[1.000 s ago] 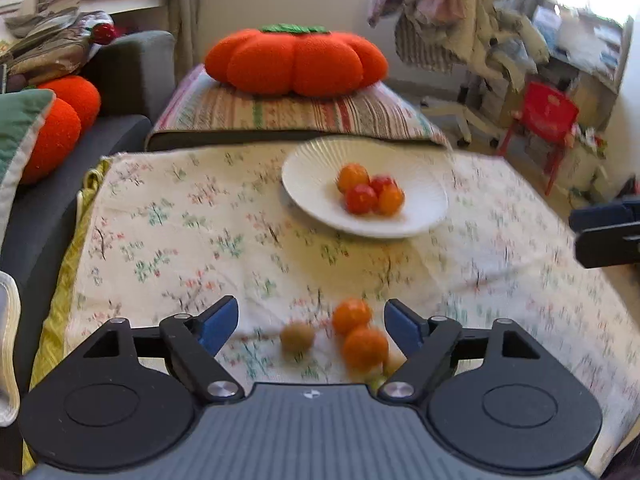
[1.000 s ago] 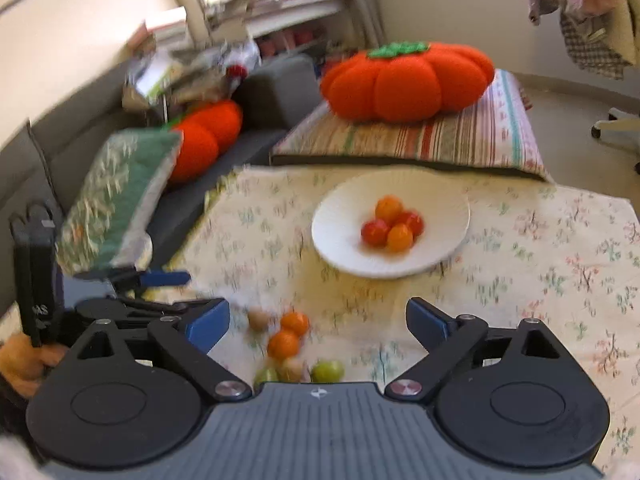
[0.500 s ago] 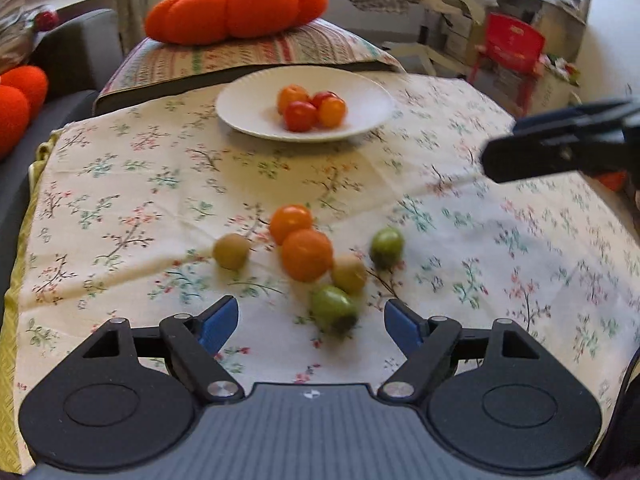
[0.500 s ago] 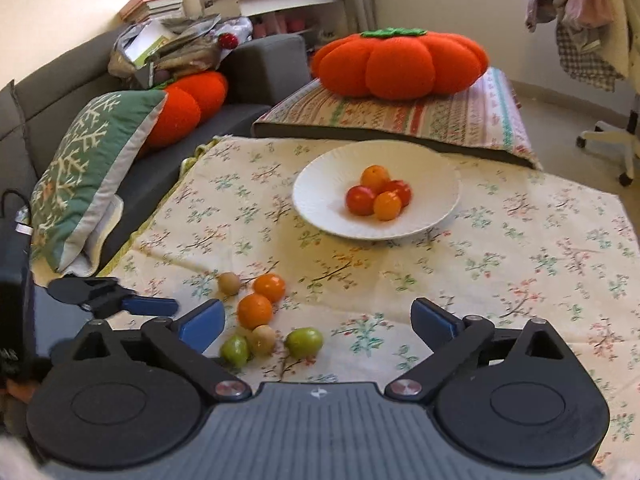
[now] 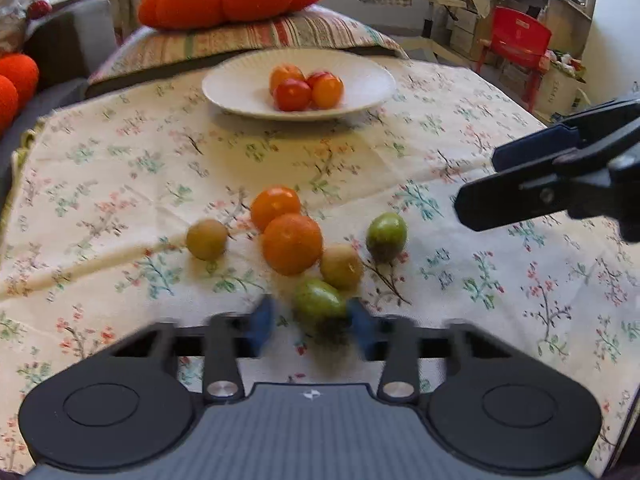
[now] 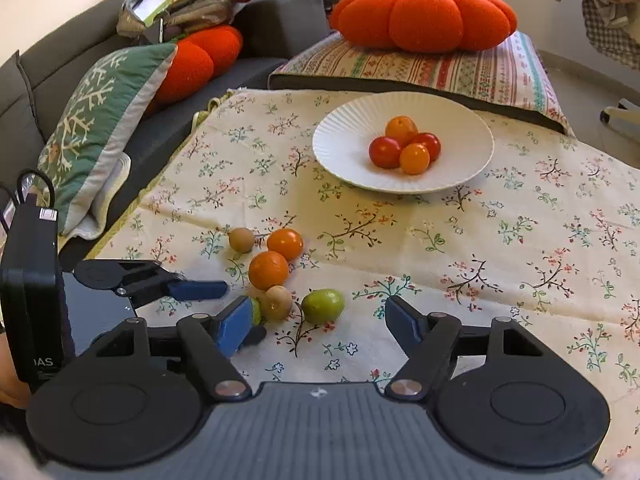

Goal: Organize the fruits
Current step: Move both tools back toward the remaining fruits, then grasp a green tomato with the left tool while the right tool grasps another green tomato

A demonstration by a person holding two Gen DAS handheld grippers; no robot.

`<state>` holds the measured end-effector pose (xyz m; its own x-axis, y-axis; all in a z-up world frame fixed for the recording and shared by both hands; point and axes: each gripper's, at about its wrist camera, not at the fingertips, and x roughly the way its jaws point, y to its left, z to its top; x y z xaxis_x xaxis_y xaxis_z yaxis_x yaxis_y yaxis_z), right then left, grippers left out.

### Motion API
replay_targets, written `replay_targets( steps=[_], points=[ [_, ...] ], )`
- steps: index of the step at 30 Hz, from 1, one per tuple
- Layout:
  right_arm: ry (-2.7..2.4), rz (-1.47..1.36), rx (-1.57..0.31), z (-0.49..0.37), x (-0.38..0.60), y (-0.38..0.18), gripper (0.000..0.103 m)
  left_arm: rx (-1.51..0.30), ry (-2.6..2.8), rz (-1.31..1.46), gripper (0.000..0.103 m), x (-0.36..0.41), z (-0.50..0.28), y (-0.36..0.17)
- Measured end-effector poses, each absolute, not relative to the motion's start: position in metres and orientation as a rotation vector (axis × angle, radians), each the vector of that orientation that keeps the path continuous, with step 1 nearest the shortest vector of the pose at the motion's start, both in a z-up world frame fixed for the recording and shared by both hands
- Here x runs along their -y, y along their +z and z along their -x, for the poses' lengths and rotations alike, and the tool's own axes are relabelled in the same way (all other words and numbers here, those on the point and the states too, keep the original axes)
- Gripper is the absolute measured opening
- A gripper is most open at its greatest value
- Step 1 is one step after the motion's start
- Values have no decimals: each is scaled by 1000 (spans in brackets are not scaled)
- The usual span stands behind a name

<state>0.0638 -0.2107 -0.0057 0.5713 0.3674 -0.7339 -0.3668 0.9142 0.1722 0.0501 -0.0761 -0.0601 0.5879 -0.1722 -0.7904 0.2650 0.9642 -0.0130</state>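
Note:
Several loose fruits lie on the floral cloth: two oranges, two brownish fruits, and two green fruits. My left gripper has its blue pads on both sides of the nearer green fruit; its fingers are blurred and still a little apart. The other green fruit lies between the fingers of my right gripper, which is open and empty. A white ribbed plate at the back holds several red and orange fruits.
An orange pumpkin cushion sits on a striped pillow behind the plate. A grey sofa with a green pillow runs along the left. A red child's chair stands far right.
My left gripper has moved forward and down to the nearer green fruit and its fingers have narrowed around it. My right gripper has come lower and closer to the fruits.

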Motion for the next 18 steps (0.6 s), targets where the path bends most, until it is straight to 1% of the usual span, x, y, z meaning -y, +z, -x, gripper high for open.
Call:
replay_targets(
  steps=[5,9,14,17,18],
  points=[
    [415,39,-877,-70,205,-19,68,-920,-250,-84,10,71,-48,-57],
    [430,115,-878,-74,193,-32,61,-920,-248,-72,10,69,-48,-55],
    [446,211,-857,-81,179,-46,58,-922,-246,-74,10,70,-47,-54],
    [443,236,-854,-88,176,-54,54,-927,-248,-62,10,67,-48,-54],
    [445,242,-852,-90,175,-57,50,-928,-248,-61,10,67,-48,-54]
  ],
)
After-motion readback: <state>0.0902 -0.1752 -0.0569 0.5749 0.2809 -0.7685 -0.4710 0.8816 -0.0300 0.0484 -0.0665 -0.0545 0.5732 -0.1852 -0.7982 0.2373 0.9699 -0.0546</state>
